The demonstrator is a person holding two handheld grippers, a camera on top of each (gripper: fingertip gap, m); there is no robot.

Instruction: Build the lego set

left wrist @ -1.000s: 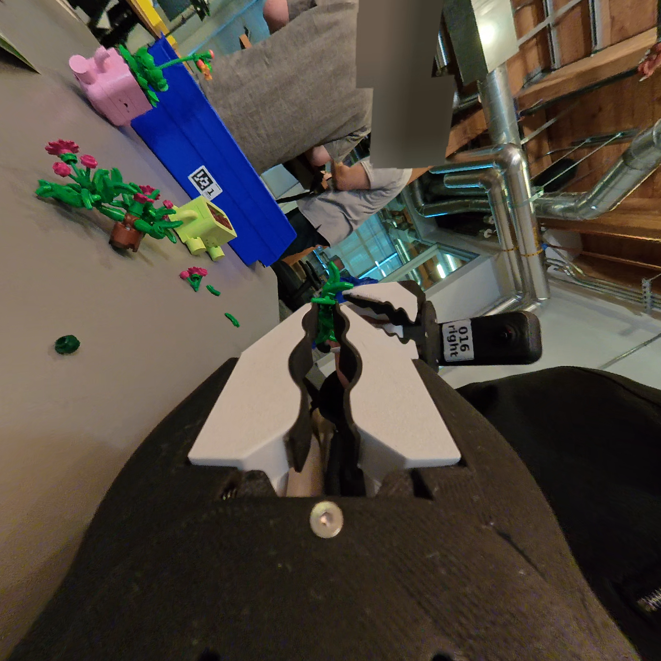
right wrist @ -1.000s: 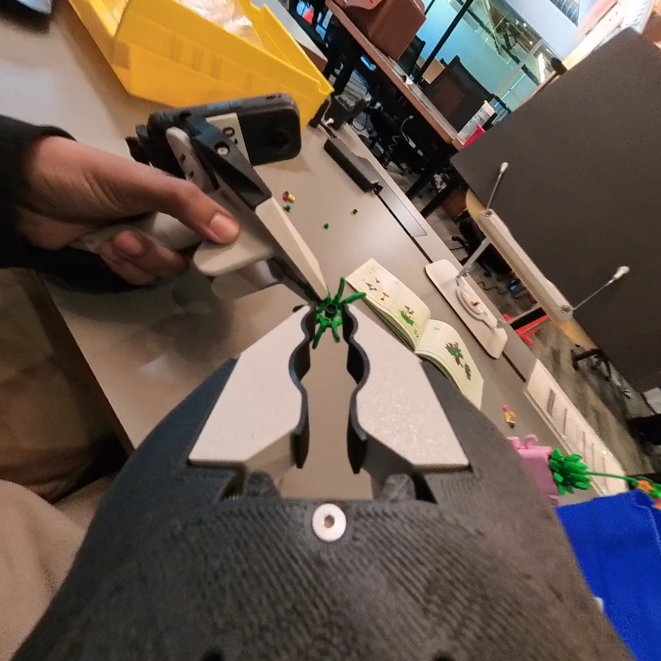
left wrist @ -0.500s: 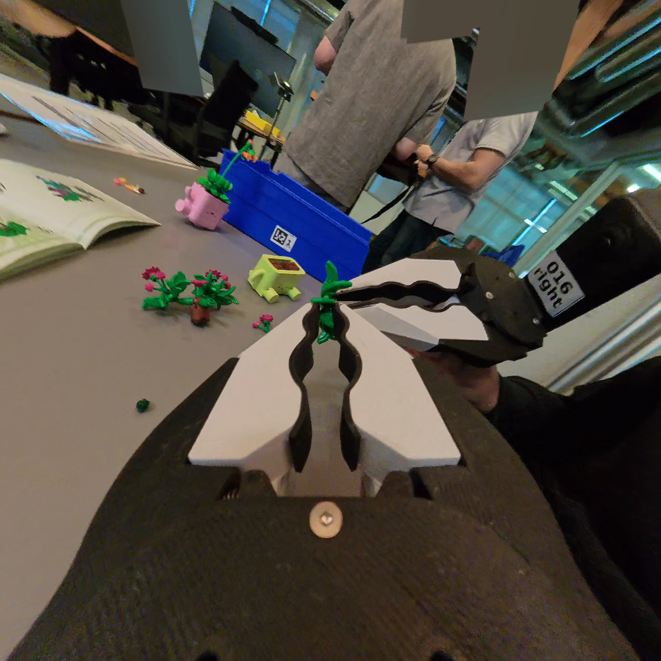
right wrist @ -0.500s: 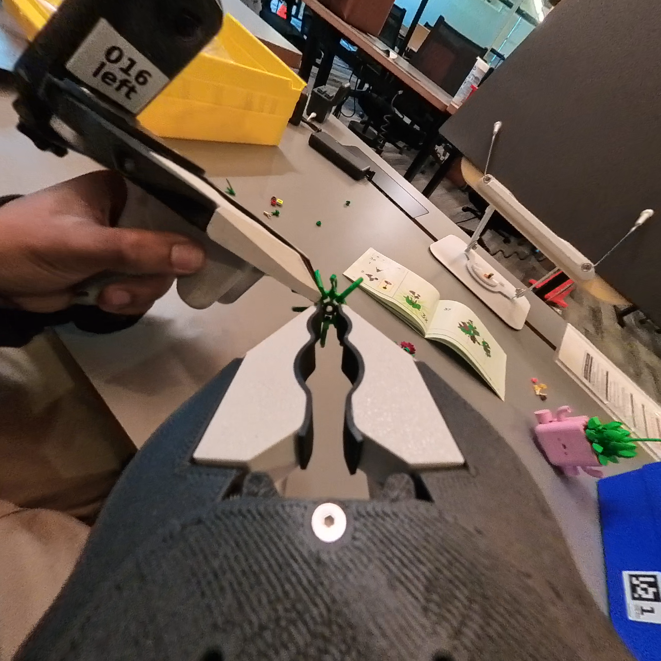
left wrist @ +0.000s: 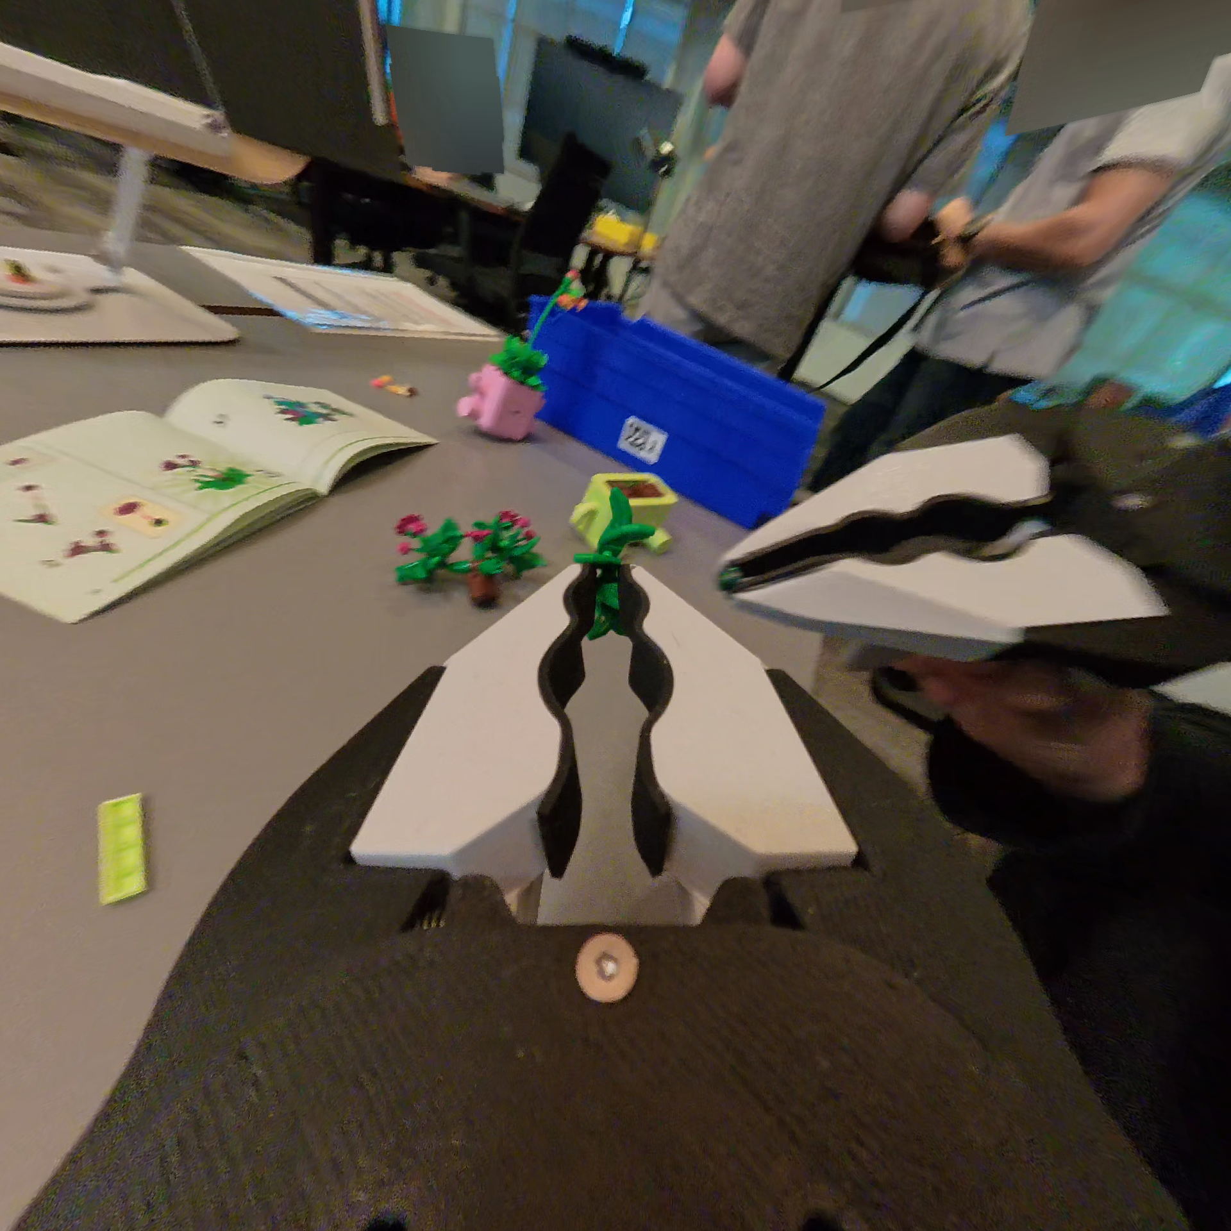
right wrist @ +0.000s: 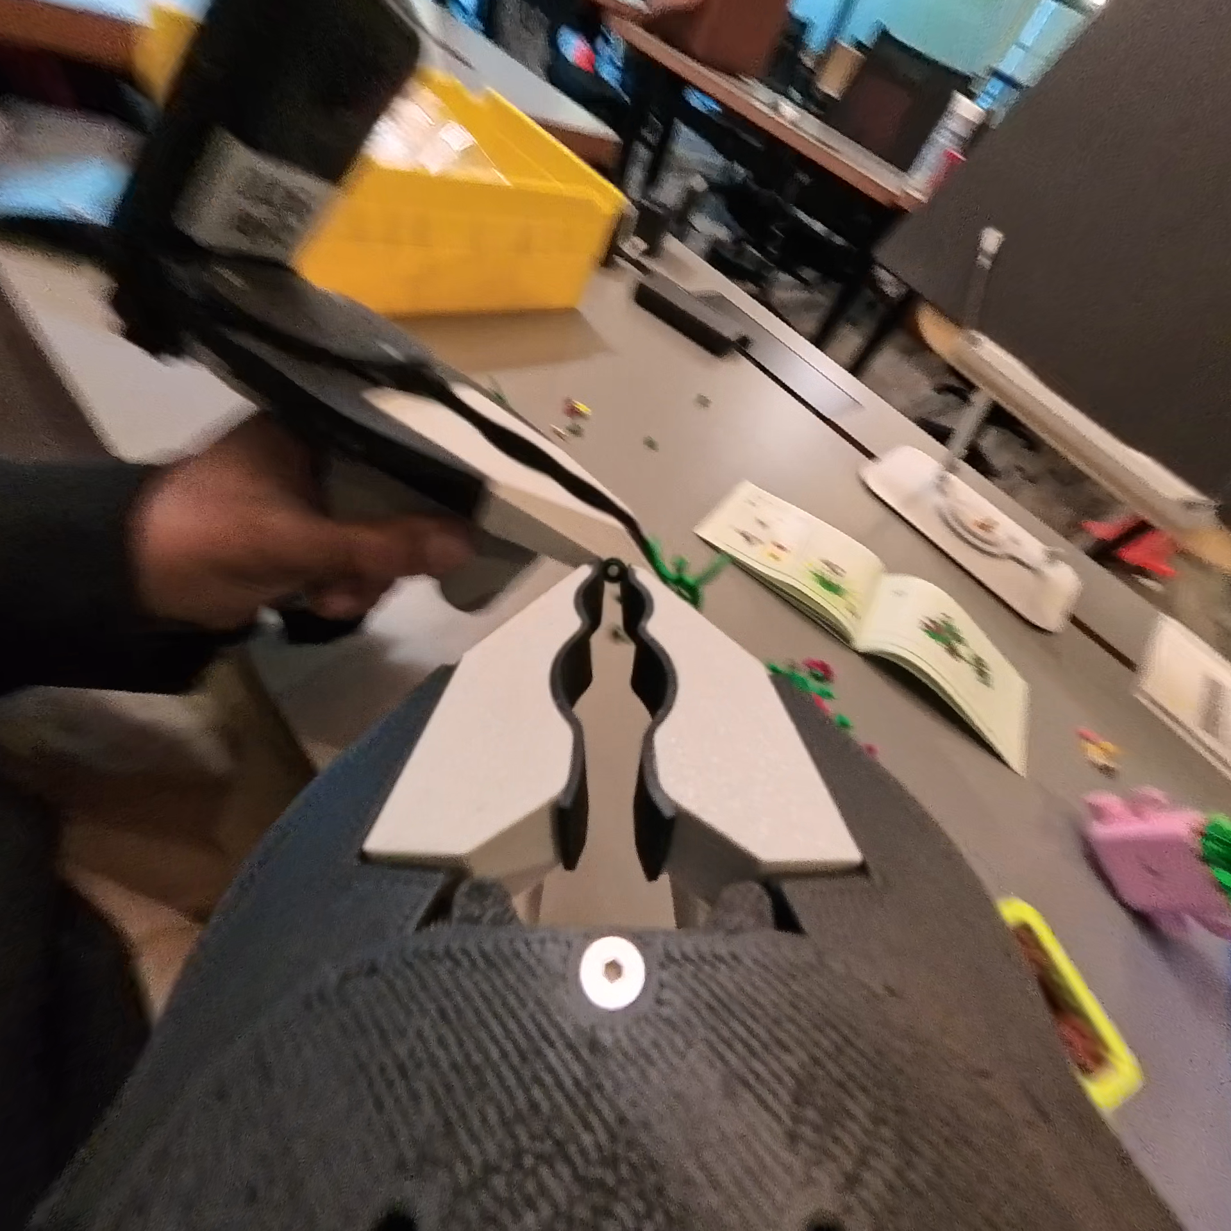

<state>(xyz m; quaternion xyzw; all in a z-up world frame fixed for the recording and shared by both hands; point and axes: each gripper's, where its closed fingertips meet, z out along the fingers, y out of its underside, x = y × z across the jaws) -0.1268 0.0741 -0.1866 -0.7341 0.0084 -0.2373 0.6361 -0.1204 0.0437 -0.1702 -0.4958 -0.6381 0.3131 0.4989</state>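
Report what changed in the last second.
The right tongs pulled away from the left tongs, whose tips they met at the green leafy stem a second ago. The left stay shut on the stem; the right seem to pinch a small dark piece. Booklet and pink pot lie unmoved.

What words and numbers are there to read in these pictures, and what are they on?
Nothing here is sharp enough to read out.
White tag on the blue bin: a code mark with tiny print, too blurred.
Open booklet on the table: pictures with tiny print, too small.
Printed sheet behind the booklet: blurred.
White label on the camera above the left gripper: smeared by motion.
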